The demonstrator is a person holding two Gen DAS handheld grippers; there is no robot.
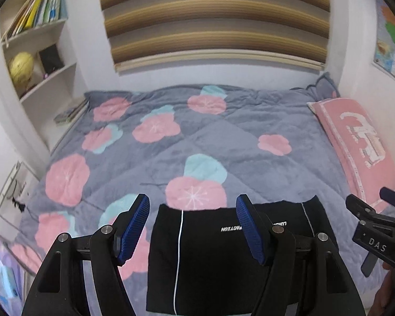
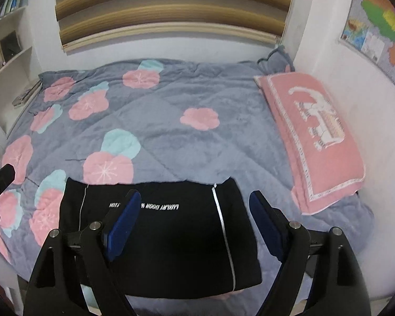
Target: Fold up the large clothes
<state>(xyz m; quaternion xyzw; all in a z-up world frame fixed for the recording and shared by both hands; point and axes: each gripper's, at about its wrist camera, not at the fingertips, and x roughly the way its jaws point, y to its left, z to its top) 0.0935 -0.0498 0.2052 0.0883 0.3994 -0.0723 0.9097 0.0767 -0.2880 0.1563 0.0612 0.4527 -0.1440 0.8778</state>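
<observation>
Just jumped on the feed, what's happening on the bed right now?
A person with two handheld grippers is folding clothes. A black garment lies folded into a compact rectangle at the near edge of the floral quilt, a pink pillow to its right. The left gripper and right gripper both hover over it with jaws open, gripping nothing.

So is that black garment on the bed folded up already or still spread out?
Folded: the black garment lies as a compact rectangle on the quilt, with neither open gripper touching it.
</observation>
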